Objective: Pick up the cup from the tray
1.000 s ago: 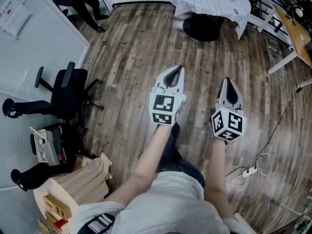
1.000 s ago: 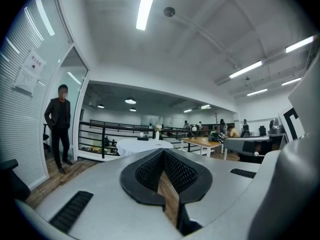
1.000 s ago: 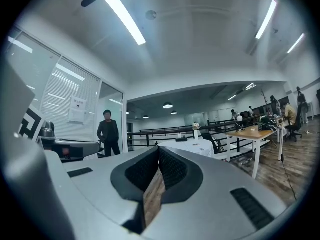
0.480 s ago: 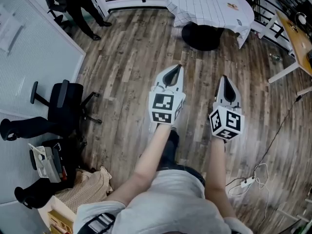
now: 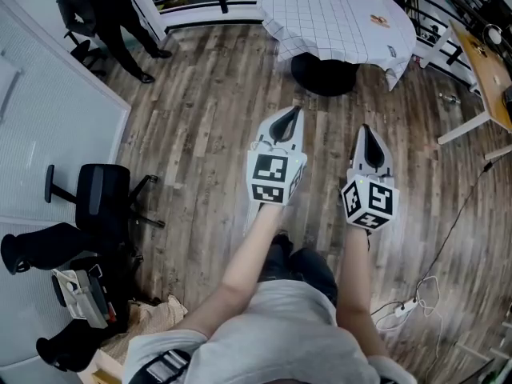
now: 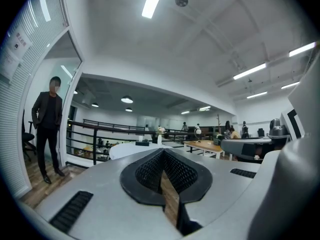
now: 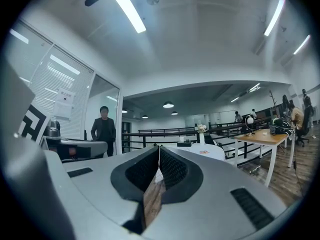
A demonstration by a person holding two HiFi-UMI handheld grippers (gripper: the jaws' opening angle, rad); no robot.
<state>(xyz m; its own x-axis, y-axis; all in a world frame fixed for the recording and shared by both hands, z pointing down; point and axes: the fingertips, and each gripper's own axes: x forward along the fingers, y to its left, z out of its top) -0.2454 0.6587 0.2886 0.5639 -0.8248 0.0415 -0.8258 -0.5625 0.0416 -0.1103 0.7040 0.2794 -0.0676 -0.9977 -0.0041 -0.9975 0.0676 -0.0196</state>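
Note:
I can make out neither a cup nor a tray in any view. My left gripper [image 5: 294, 110] and right gripper [image 5: 366, 126] are held side by side over the wooden floor, both pointing toward a round table with a white checked cloth [image 5: 336, 14]. Each is shut, with nothing between its jaws. In the left gripper view the closed tips [image 6: 162, 152] point at the far table [image 6: 127, 149]. In the right gripper view the closed tips [image 7: 159, 148] point at the same table [image 7: 202, 151], where a small vase [image 7: 201, 133] stands. Small items lie on the cloth, too small to name.
A person in dark clothes [image 5: 96, 6] stands at the far left by a glass partition. A black office chair [image 5: 100, 194] is at my left. A wooden desk [image 5: 492, 62] is at the right, and a power strip with cable [image 5: 408, 306] lies on the floor. Railings run behind the table.
The round table and the standing person have come further into the head view and the chair has slid down the frame. Both grippers stay shut, side by side.

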